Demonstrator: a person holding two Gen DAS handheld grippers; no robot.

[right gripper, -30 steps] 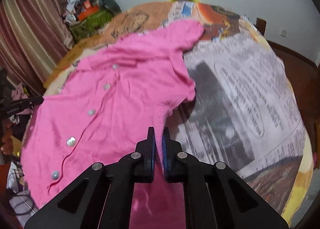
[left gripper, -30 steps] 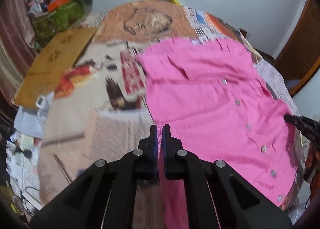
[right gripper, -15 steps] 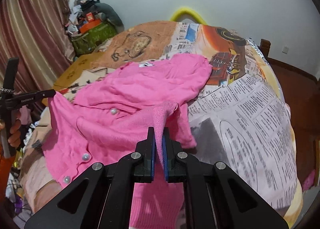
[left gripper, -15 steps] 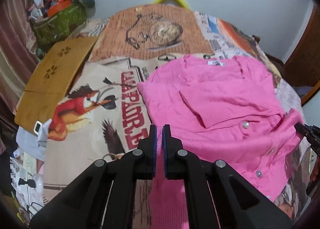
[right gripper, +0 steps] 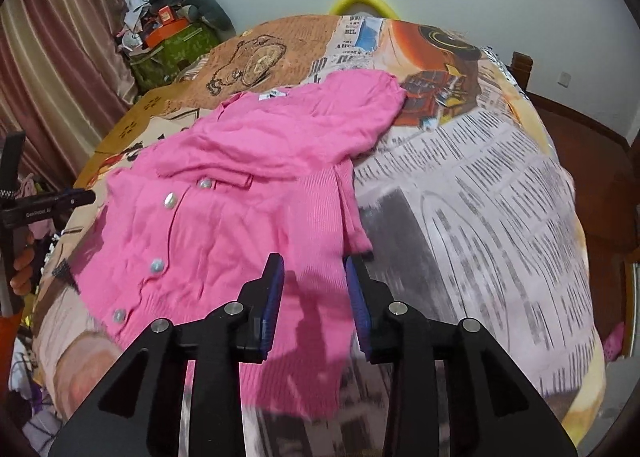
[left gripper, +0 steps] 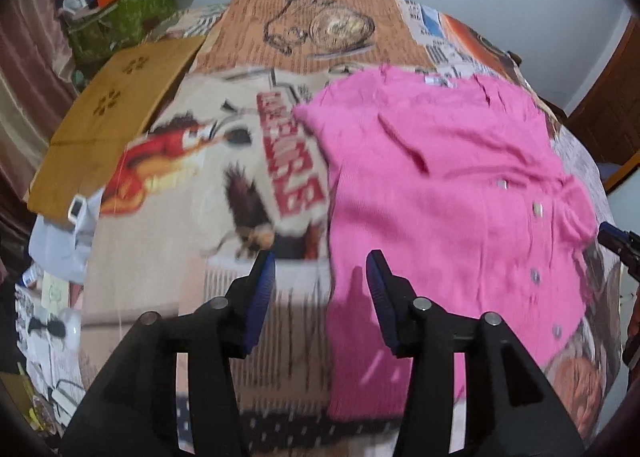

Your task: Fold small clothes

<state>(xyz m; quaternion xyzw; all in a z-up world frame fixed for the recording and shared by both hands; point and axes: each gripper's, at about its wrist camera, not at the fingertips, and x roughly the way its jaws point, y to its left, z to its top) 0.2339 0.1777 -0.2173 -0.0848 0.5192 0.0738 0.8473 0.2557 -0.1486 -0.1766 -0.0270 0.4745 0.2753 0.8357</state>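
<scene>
Both grippers, which half a second ago were pinched shut on folds of pink knit, now stand with jaws apart and nothing between them, and the cardigan has dropped back flat onto the bed. In the left wrist view the left gripper is spread wide, its blue pads empty, hovering over the near left edge of the pink cardigan, which lies on the printed bedspread toward the right half of the bed, collar label toward the far edge and the button row running down its right side; a sleeve looks folded in across the chest. The tip of the right gripper shows at the garment's right edge. A brown board sits off the left edge, well apart. In the right wrist view the right gripper is open too, somewhat narrower, poised just above the cardigan's near hem, beside the right sleeve cuff that hangs toward the newsprint-patterned part of the bedspread. To do this step well, I judge each gripper should come down on a hem corner, take both knit layers in a shallow bite, then lift evenly and carry the hem toward the collar together, so the buttoned front stays square and no crease drags.
</scene>
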